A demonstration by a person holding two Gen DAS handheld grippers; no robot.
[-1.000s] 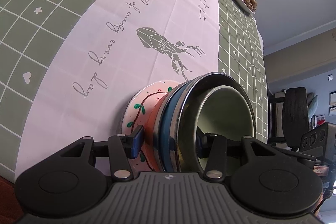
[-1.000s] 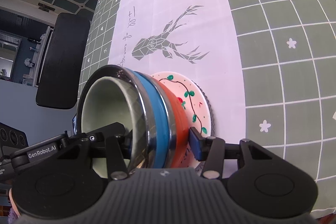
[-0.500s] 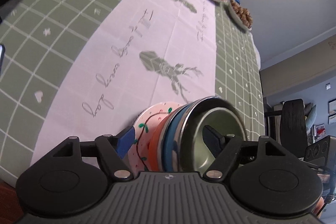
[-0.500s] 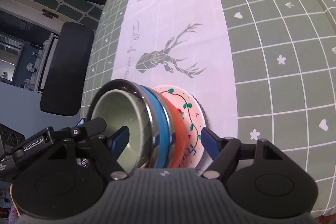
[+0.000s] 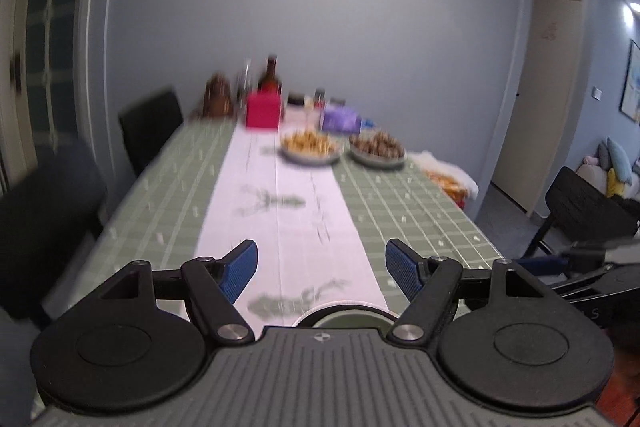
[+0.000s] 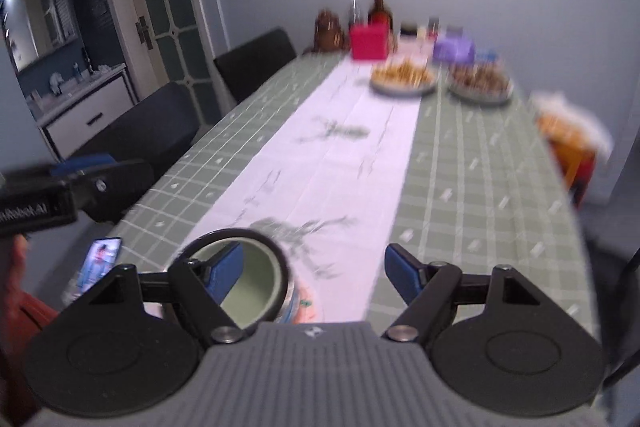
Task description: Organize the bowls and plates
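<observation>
Left gripper: mine, jaws spread wide, nothing between the blue pads.
Right gripper: mine, jaws wide, having just opened a little further; nothing gripped, left pad merely overlapping the bowl rim in view.
Stack: green bowl nested in a steel one, blue and orange bowls under them, patterned plate at the bottom; stands on the white runner at the near table edge, free of both grippers. Left view shows only its rim.
Phone: near left edge.
Snack plates: far end, blurred.
</observation>
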